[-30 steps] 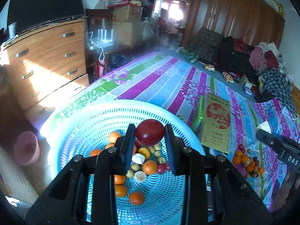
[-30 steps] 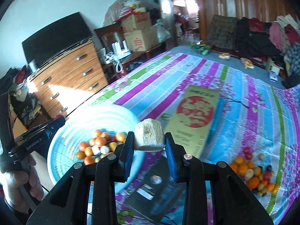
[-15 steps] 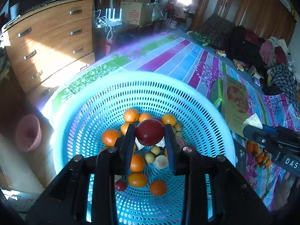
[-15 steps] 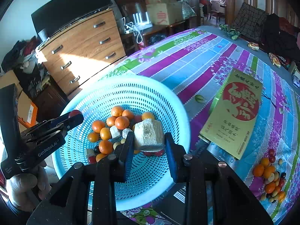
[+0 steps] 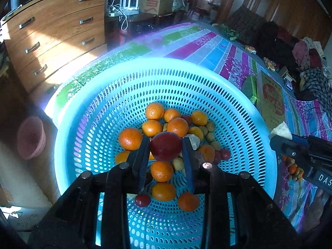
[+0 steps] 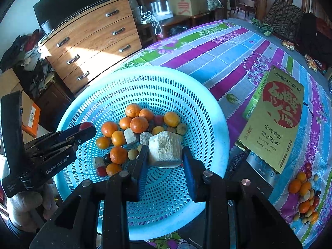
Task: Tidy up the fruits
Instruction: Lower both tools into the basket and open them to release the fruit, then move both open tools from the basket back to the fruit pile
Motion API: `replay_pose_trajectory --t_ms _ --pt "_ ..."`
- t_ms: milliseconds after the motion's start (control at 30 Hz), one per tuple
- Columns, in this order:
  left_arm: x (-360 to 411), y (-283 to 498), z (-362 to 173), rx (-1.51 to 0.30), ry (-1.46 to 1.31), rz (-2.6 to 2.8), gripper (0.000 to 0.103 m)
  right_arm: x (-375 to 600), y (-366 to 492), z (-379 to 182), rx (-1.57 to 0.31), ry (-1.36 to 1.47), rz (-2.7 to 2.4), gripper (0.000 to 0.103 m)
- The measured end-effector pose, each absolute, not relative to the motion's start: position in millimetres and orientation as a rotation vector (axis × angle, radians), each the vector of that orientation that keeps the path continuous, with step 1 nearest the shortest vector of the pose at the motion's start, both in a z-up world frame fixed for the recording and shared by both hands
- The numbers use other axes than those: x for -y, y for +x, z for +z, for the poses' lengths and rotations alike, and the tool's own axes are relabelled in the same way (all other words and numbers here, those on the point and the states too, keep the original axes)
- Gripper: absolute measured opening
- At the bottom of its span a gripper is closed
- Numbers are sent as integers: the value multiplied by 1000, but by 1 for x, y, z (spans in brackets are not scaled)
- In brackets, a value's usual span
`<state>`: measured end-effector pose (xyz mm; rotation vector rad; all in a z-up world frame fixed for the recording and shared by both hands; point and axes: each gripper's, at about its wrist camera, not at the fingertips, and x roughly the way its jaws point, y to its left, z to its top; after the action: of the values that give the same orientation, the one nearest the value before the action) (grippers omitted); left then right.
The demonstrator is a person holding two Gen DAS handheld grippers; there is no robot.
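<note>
Both grippers have swung in over the blue basket [image 6: 215, 112] since a second ago, when the right one was well out over the striped cloth and the left one sat nearer the basket's near rim; now each hangs above the pile, load in place. The left gripper [image 5: 166, 149] has its fingers narrowed on a dark red fruit [image 5: 166, 148], pinched on its two sides, and that fruit sits right above the heap of oranges [image 5: 153, 127], so the way down is straight below the fingertips. The right gripper [image 6: 165, 155] is clamped on a pale, rough-cut chunk [image 6: 165, 148], squat rather than long, also hanging inside the basket's rim, above bare mesh just on the near side of the heap. Seen from the right wrist, the left gripper comes in from the left edge of the basket, so the two are apart and should not clash. The basket holds oranges, a few small red and green-yellow fruits and some pale cut pieces. A second small pile [image 6: 305, 197] waits on the cloth past the gold box [image 6: 278, 120], nearer the right hand. Looks like release time for both.
</note>
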<state>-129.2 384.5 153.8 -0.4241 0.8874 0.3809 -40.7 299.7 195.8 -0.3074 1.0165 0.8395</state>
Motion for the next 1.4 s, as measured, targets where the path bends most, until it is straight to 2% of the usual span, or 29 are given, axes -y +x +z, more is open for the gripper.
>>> replay_pose_trajectory --t_ms 567,600,633,667,733,1133,1400 --pt "-384 -121 147 -919 -424 368 32 -301 -38 190 -1038 -297 840 36" --pt "-383 -121 147 -919 -417 374 33 -301 -38 190 -1036 -297 838 43" --pt "-382 -121 147 -918 -412 378 36 -300 -37 190 -1035 -295 835 49" --pt "-382 -122 148 -914 -410 382 46 -300 -38 191 -1031 -292 834 57" --pt "-382 -124 151 -893 -404 403 60 -299 -39 192 -1020 -291 832 57" --pt "-380 -128 158 -844 -448 389 62 -285 -48 202 -983 -261 854 57" --pt "-361 -124 174 -762 -435 353 67 -228 -77 219 -889 -192 831 59"
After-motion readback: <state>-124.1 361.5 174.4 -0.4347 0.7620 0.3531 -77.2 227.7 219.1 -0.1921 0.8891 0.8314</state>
